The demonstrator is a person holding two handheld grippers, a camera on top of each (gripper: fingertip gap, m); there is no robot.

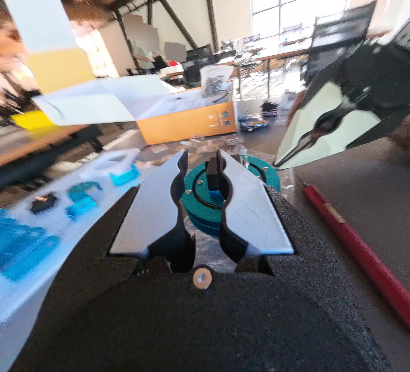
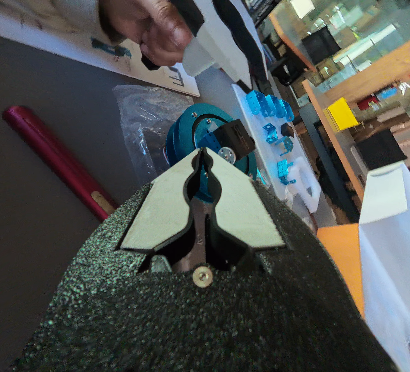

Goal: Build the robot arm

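Observation:
A teal round base (image 1: pixel 199 204) with a black servo block (image 1: pixel 213 170) on top stands on a clear plastic bag on the grey table. My left gripper (image 1: pixel 202 153) is open, its fingertips on either side of the servo block, the right finger close beside it. My right gripper (image 2: pixel 203 149) is shut on a flat metal tool (image 2: pixel 199 224), its tips just over the teal base (image 2: pixel 184 130) next to the servo (image 2: pixel 235 137). The right gripper also shows in the left wrist view (image 1: pixel 276 164), to the right of the base. A hand (image 2: pixel 144 17) holds the left gripper (image 2: pixel 244 84).
A red pencil (image 1: pixel 355 239) lies right of the base. A white foam tray (image 1: pixel 66 195) with several blue metal brackets (image 2: pixel 268 106) sits to the left. An open orange box (image 1: pixel 188 122) stands behind. A clear plastic bag (image 2: pixel 142 117) and a sheet of paper (image 2: pixel 155 73) lie near. Left tips to right tips: about 8 cm.

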